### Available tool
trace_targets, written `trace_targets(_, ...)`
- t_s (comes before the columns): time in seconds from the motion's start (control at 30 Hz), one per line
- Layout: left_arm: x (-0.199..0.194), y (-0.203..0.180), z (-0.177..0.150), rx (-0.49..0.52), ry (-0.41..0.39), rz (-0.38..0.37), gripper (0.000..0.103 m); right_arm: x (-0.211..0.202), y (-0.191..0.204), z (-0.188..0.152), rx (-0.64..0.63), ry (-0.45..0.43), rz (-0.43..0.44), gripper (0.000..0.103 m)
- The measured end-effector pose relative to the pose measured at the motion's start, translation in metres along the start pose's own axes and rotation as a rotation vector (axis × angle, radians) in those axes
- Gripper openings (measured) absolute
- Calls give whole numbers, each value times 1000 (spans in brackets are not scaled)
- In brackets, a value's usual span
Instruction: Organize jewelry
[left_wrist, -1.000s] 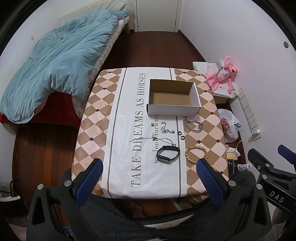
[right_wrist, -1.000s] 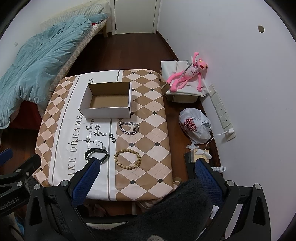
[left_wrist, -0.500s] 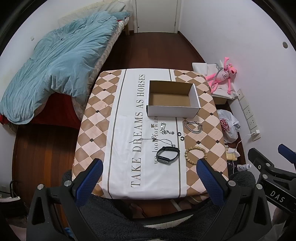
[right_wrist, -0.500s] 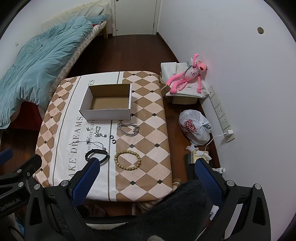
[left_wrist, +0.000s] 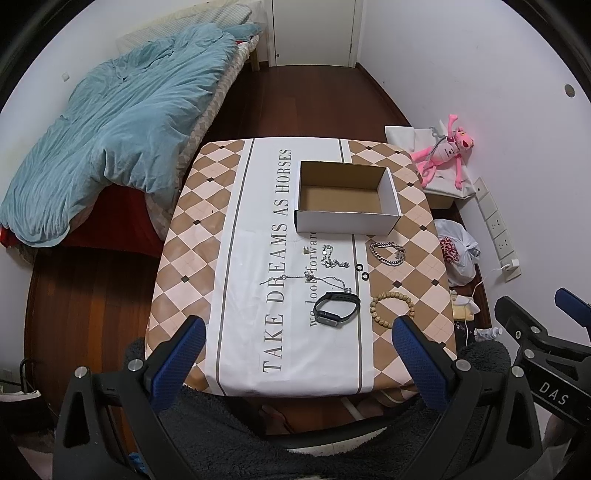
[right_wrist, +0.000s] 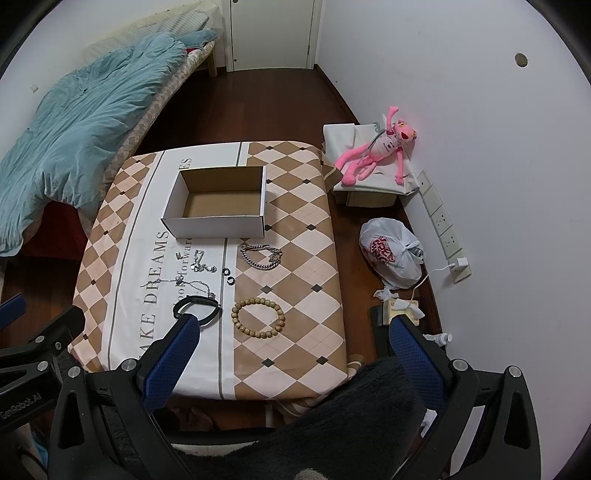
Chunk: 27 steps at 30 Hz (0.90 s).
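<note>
An open, empty cardboard box (left_wrist: 347, 197) (right_wrist: 218, 203) stands on the table's far half. In front of it lie a silver chain bracelet (left_wrist: 388, 253) (right_wrist: 261, 256), thin silver necklaces (left_wrist: 325, 266) (right_wrist: 197, 271), two small black rings (left_wrist: 362, 270) (right_wrist: 228, 276), a black smart band (left_wrist: 336, 308) (right_wrist: 197, 308) and a wooden bead bracelet (left_wrist: 392, 309) (right_wrist: 258, 318). My left gripper (left_wrist: 299, 363) is open and empty, high above the table's near edge. My right gripper (right_wrist: 291, 358) is open and empty, above the near right corner.
The table (left_wrist: 207, 236) has a checked cloth with lettering. A bed with a blue duvet (left_wrist: 103, 147) stands at left. On the floor at right are a pink plush toy (right_wrist: 380, 151) on a box, a white plastic bag (right_wrist: 391, 254) and a wall power strip (right_wrist: 447, 232).
Both grippers have risen and drawn back slightly, so the table looks a little smaller. Nothing on the table has moved.
</note>
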<state>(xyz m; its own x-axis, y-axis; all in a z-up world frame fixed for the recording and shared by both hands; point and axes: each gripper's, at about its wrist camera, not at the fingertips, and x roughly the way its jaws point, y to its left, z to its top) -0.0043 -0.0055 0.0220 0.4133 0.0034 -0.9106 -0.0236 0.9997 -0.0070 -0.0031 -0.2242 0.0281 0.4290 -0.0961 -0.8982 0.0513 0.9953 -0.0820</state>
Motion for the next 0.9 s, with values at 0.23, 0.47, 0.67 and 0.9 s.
trace_targets(0.23,-4,1,2,0,-4,0,103,-1,0,1,0,-3,0,103)
trace_targets(0.47,-7,1,5,-1,-7,-1,103,-8,-2,7,-4,-15,2,103)
trace_targets(0.67,-6,2,3,-1,-8,-1,103,-9,-3,5,-3,-20,4,103)
trace_targets(0.9,-9,2,7,-4,-12,-4,103,-12,0,6,0,-32,4,103)
